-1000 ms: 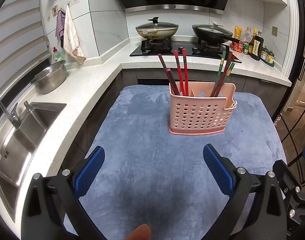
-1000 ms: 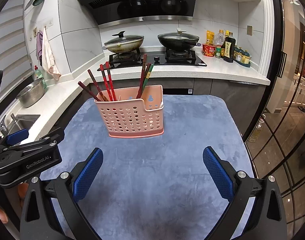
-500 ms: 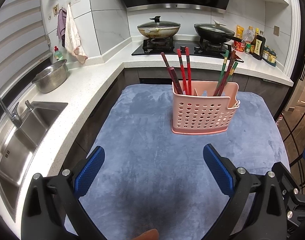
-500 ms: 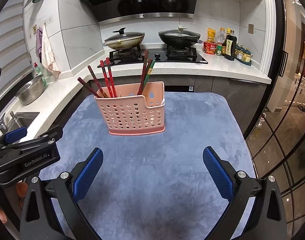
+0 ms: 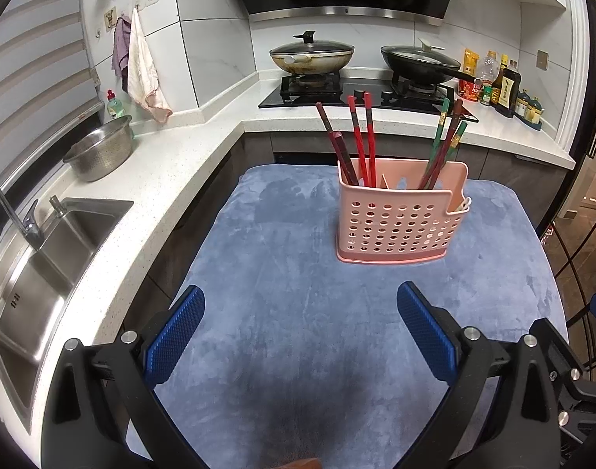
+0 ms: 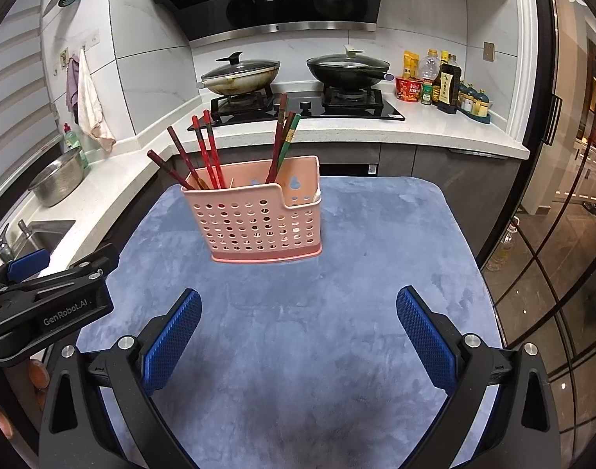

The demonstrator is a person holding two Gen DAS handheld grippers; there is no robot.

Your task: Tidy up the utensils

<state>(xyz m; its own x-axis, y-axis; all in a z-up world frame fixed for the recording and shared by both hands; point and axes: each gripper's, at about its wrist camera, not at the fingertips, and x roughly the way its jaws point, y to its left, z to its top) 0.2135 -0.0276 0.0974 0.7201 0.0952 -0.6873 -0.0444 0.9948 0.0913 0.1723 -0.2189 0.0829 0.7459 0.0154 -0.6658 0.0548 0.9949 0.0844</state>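
A pink perforated utensil holder (image 5: 395,221) stands upright on the blue-grey cloth (image 5: 298,293); it also shows in the right wrist view (image 6: 259,222). Red and dark chopsticks (image 5: 356,144) lean in its left compartment, green and dark ones (image 5: 444,140) in its right. My left gripper (image 5: 300,330) is open and empty, well short of the holder. My right gripper (image 6: 298,330) is open and empty too, also short of the holder (image 6: 259,222). The left gripper's body (image 6: 43,305) shows at the left of the right wrist view.
A steel sink (image 5: 36,273) with a tap and a steel bowl (image 5: 100,152) lie on the white counter at the left. Two lidded pans (image 5: 311,56) sit on the hob behind. Sauce bottles (image 6: 446,86) stand at the back right. Glass doors (image 6: 564,215) are on the right.
Both grippers have drifted slightly, so the holder sits a little farther right and lower in each view. The jaws stay open and empty.
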